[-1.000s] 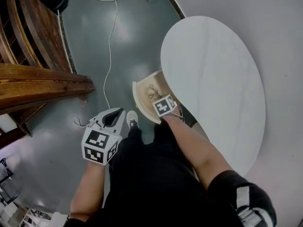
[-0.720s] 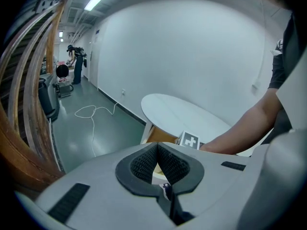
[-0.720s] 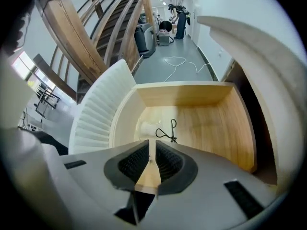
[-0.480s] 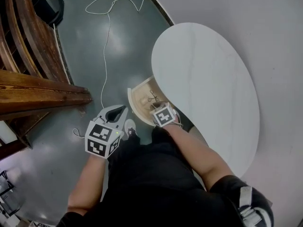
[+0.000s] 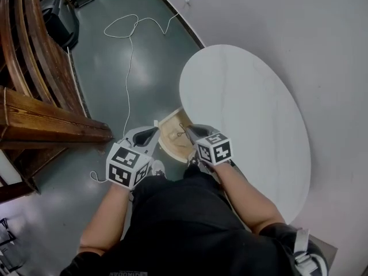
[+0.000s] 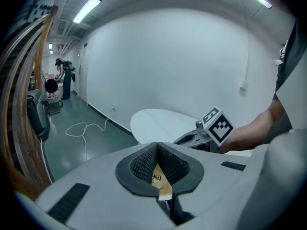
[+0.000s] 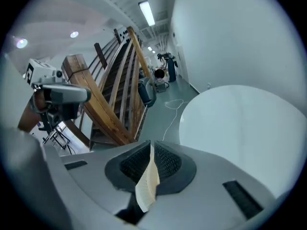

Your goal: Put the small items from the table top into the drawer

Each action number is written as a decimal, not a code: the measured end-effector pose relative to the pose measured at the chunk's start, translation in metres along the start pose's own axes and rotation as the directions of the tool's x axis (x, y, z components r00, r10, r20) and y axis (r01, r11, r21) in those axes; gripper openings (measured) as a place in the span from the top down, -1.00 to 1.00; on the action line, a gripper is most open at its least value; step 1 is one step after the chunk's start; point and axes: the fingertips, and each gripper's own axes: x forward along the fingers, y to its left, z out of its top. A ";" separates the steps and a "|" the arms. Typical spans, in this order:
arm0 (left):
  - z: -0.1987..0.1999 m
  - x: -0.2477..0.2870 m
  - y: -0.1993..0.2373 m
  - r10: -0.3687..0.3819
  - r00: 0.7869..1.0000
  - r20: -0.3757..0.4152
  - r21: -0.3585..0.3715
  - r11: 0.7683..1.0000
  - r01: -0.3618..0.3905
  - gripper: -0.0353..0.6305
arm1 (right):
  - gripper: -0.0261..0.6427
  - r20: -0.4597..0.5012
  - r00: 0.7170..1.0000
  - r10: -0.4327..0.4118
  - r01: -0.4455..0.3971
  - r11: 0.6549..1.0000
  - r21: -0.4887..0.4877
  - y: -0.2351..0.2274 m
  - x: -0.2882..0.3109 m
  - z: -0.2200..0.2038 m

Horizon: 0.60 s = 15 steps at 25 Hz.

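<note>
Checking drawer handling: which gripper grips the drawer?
The right gripper: its jaws clamp a pale wall of the drawer; the left gripper is shut on nothing.

Left gripper [image 5: 148,133]: held low in front of the body, jaws closed tip to tip, nothing between them | Right gripper [image 5: 191,132]: just beside it, jaws clamped on the thin drawer wall [image 7: 147,178] | Forearms: both bare, reaching forward and down, converging.

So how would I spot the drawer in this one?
Find the white oval table by the wall. At its near left edge a shallow pale-wood drawer sticks out over the dark floor. Unlike the dark timber nearby, it holds a small dark item.
</note>
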 end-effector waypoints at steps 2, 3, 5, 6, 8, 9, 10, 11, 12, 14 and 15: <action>0.012 -0.003 -0.003 -0.007 1.000 0.027 0.010 1.000 0.007 0.85 | 0.85 0.076 0.997 0.010 -0.010 1.000 -0.002 0.005 -0.020 0.025; 0.018 -0.005 -0.004 -0.010 0.999 0.044 0.013 1.000 0.009 0.85 | 0.86 0.114 0.993 0.016 -0.015 1.000 -0.007 0.008 -0.030 0.037; 0.030 -0.009 -0.006 -0.013 0.997 0.076 0.021 1.000 0.011 0.85 | 0.88 0.184 0.983 0.028 -0.024 0.999 -0.025 0.013 -0.048 0.059; 0.035 -0.010 -0.007 -0.014 0.996 0.090 0.027 1.000 0.011 0.85 | 0.88 0.214 0.976 0.034 -0.027 0.999 -0.038 0.016 -0.057 0.068; 0.044 -0.012 -0.008 -0.015 0.994 0.112 0.040 0.999 0.011 0.85 | 0.89 0.267 0.962 0.049 -0.034 0.998 -0.062 0.021 -0.072 0.084; 0.048 -0.012 -0.010 -0.016 0.993 0.121 0.046 0.999 0.011 0.85 | 0.89 0.291 0.955 0.056 -0.036 0.997 -0.072 0.022 -0.079 0.090; 0.051 -0.012 -0.011 -0.018 0.992 0.129 0.051 0.999 0.011 0.85 | 0.89 0.314 0.947 0.061 -0.038 0.996 -0.080 0.024 -0.086 0.097; 0.055 -0.012 -0.012 -0.020 0.990 0.136 0.055 0.998 0.013 0.85 | 0.89 0.336 0.940 0.065 -0.038 0.995 -0.088 0.024 -0.093 0.103; 0.058 -0.012 -0.014 -0.022 0.989 0.144 0.056 0.998 0.014 0.85 | 0.90 0.355 0.932 0.068 -0.037 0.995 -0.094 0.025 -0.099 0.108; 0.064 -0.012 -0.017 -0.026 0.987 0.159 0.055 0.998 0.017 0.85 | 0.90 0.381 0.922 0.070 -0.032 0.994 -0.105 0.025 -0.110 0.116; 0.066 -0.011 -0.017 -0.026 0.986 0.166 0.056 0.998 0.017 0.85 | 0.90 0.390 0.918 0.068 -0.027 0.993 -0.111 0.024 -0.115 0.119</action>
